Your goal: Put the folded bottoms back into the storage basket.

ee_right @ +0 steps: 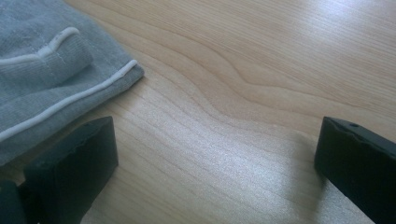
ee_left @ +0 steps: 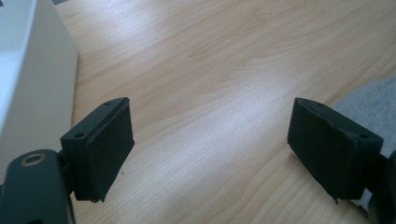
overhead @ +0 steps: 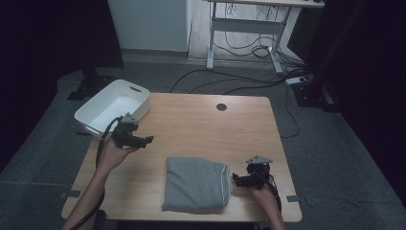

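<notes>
Right gripper (overhead: 238, 179), jaws spread and empty, just beside the folded grey knit garment with white piping (overhead: 196, 184), at its 3 o'clock edge. Left gripper (overhead: 143, 140), also spread and empty, farther off at its 10 o'clock, near the white plastic bin (overhead: 136, 103).

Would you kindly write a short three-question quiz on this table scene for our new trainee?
1. True or false: the left gripper holds the grey folded garment.
2. Which thing lies nearest the right gripper: A the white bin, B the garment, C the round hole in the table?
3. Fill in: the white bin stands at the table's far ____ corner in the high view.

Key: 1 false, its jaws stand open over bare wood; 2 B; 3 left.
</notes>
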A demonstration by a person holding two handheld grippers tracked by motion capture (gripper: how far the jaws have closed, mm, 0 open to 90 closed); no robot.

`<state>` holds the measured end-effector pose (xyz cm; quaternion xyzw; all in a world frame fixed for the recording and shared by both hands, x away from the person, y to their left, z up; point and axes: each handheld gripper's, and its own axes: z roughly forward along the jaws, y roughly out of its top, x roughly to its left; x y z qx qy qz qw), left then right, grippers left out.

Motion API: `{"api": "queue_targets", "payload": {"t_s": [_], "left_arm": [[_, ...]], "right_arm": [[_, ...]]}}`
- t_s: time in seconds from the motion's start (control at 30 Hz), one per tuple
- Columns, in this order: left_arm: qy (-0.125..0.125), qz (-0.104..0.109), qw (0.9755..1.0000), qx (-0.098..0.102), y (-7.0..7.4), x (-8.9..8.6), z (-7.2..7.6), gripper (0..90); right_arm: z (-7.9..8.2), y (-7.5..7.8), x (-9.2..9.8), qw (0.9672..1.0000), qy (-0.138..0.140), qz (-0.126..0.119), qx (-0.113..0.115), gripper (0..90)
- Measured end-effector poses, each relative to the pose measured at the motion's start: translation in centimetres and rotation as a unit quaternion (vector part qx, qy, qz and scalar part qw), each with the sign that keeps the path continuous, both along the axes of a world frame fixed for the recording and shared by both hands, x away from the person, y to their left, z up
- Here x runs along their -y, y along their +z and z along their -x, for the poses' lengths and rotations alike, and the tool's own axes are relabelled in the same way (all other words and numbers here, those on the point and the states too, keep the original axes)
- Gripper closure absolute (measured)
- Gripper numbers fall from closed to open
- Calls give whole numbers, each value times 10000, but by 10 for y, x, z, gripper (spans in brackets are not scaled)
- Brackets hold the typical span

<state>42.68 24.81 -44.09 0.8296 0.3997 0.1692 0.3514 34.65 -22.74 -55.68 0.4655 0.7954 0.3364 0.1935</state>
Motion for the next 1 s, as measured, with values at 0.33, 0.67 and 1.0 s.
{"api": "queue_targets", "payload": {"t_s": [0.33, 0.67, 1.0], "left_arm": [[200, -72, 9998, -7, 10, -6, -16, 147], [394, -196, 9990, 61, 14, -19, -30, 261], [647, -276, 9975, 18, 12, -33, -44, 423]], "right_arm": [[0, 0, 0, 10000, 2, 5, 2, 0], [0, 0, 0, 10000, -2, 1, 6, 0], [0, 0, 0, 10000, -3, 1, 5, 0]]}}
